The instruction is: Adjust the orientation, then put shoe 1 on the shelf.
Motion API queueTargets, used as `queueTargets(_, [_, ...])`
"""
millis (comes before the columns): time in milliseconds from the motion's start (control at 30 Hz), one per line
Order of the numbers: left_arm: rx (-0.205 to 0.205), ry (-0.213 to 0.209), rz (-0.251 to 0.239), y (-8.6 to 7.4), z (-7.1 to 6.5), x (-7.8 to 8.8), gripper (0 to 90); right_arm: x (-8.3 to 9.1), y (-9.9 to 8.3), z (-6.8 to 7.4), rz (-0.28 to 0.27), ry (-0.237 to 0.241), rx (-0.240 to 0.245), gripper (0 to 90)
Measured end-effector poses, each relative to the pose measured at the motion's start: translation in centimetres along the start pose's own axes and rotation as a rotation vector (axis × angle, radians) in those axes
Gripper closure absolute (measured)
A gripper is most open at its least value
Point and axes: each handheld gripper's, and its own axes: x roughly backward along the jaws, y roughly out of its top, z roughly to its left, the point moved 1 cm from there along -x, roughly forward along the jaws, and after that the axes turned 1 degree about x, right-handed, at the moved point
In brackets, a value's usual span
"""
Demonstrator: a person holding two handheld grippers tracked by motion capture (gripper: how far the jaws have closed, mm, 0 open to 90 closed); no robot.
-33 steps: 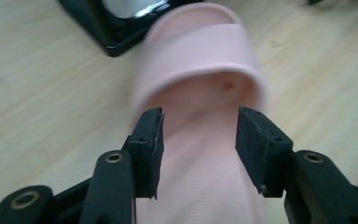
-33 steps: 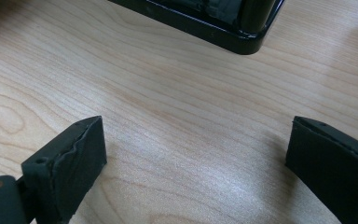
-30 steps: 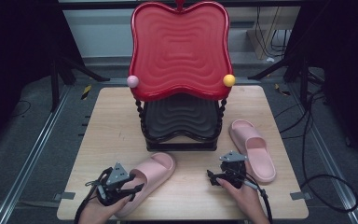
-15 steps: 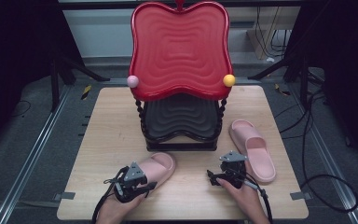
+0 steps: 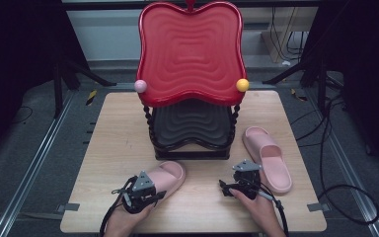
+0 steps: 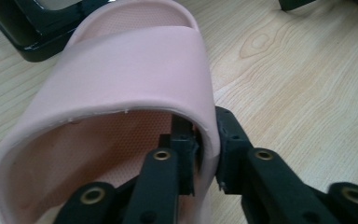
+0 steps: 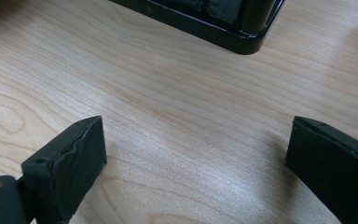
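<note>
A pink slipper [image 5: 165,176] lies on the wooden table [image 5: 118,148] in front of the rack, toe toward the rack. My left gripper [image 5: 148,193] is shut on the right side wall of its strap [image 6: 135,70], one jaw inside the slipper and one outside. A second pink slipper [image 5: 267,158] lies at the right of the table. My right gripper [image 5: 227,187] rests beside it, near the front edge, open with nothing but bare wood [image 7: 191,140] between its jaws.
A two-tier rack stands at mid-table: a red wavy tray [image 5: 190,52] on top, a black tray [image 5: 191,123] below, on a black base [image 7: 205,23]. Pink [image 5: 140,86] and yellow [image 5: 242,85] balls cap its posts. Cables lie on the floor at right.
My left gripper has moved right and forward onto the near slipper and closed on its strap. The right gripper has stayed where it was.
</note>
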Motion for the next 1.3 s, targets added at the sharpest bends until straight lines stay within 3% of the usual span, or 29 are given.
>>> queueTargets(200, [-0.002, -0.014, -0.017, 0.5, -0.2, 0.5, 83.4, 0.0, 0.0, 0.0, 0.000, 0.000, 0.000, 5.1])
queueTargets(333, [-0.014, -0.038, -0.050, 1.6, -1.6, 1.5, 83.3, 0.0, 0.0, 0.0, 0.000, 0.000, 0.001, 5.1])
queueTargets(500, [-0.071, -0.039, -0.104, 4.1, -3.7, 2.9, 83.4, 0.0, 0.0, 0.0, 0.000, 0.000, 0.001, 5.1])
queueTargets(633, [-0.111, -0.025, -0.127, 6.7, -4.6, 3.0, 83.4, 0.0, 0.0, 0.0, 0.001, 0.000, 0.002, 5.1])
queueTargets(667, [-0.120, -0.019, -0.136, 7.8, -4.6, 2.9, 83.4, 0.0, 0.0, 0.0, 0.001, 0.000, 0.002, 5.1])
queueTargets(967, [-0.115, 0.003, -0.167, 10.7, -4.2, 2.4, 83.6, 0.0, 0.0, 0.0, 0.001, 0.000, 0.002, 5.1])
queueTargets(1300, [-0.100, 0.047, -0.236, 14.0, -3.7, 2.4, 83.7, 0.0, 0.0, 0.0, -0.001, -0.003, 0.006, 5.1])
